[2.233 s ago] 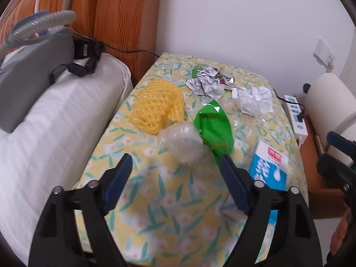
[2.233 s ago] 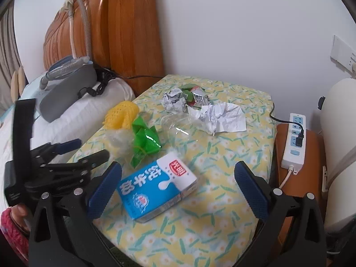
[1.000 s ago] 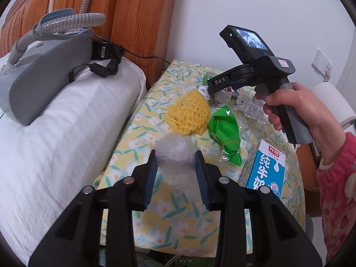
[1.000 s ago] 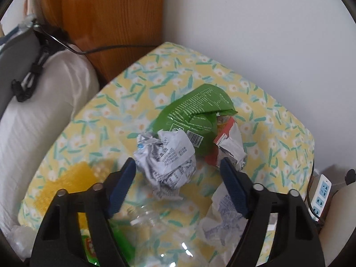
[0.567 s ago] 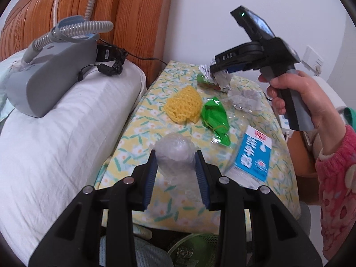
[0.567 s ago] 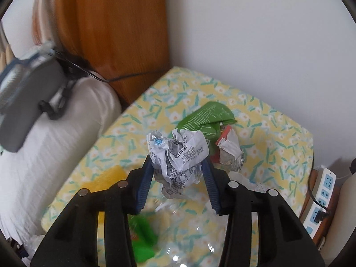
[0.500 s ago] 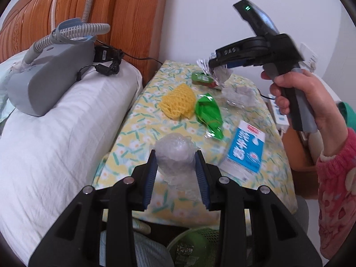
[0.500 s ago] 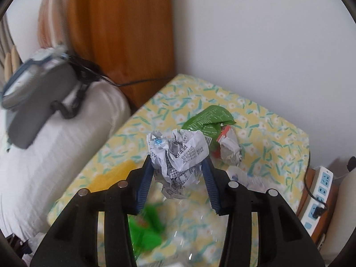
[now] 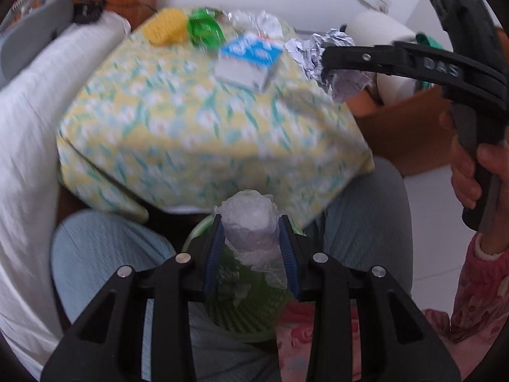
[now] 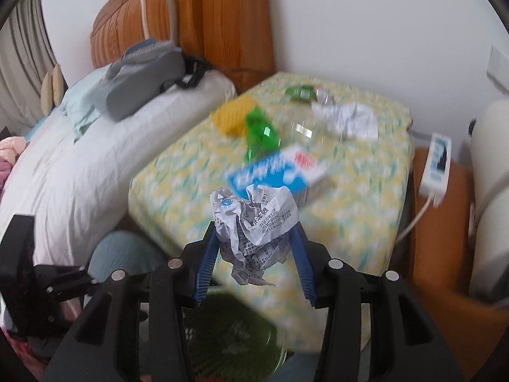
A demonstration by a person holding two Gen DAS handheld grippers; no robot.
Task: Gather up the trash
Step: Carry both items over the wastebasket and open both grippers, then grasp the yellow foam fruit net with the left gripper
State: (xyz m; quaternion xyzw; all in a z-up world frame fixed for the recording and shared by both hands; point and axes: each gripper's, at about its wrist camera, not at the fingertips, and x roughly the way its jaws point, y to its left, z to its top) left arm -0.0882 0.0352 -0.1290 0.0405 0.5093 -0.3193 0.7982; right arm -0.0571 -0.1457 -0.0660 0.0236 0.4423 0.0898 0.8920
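My left gripper (image 9: 251, 222) is shut on a clear crumpled plastic wad (image 9: 249, 226), held right above a green mesh trash basket (image 9: 245, 312) between the person's knees. My right gripper (image 10: 254, 232) is shut on a crumpled silver printed wrapper (image 10: 254, 219), above the basket (image 10: 232, 337) at the table's near edge. That wrapper (image 9: 315, 54) also shows in the left wrist view. On the floral table (image 10: 334, 197) lie a blue milk carton (image 10: 276, 172), a green wrapper (image 10: 259, 133), yellow foam netting (image 10: 232, 116), crumpled white paper (image 10: 350, 117) and a green packet (image 10: 300, 92).
A bed with white bedding (image 10: 79, 159) and a grey device (image 10: 143, 73) lies left of the table. A white power strip (image 10: 437, 165) sits on a brown stand (image 10: 442, 222) to the right. The person's knees (image 9: 105, 254) flank the basket.
Both grippers closed on their trash, lifted it off the table and pulled back and down. They now hold it over the green basket.
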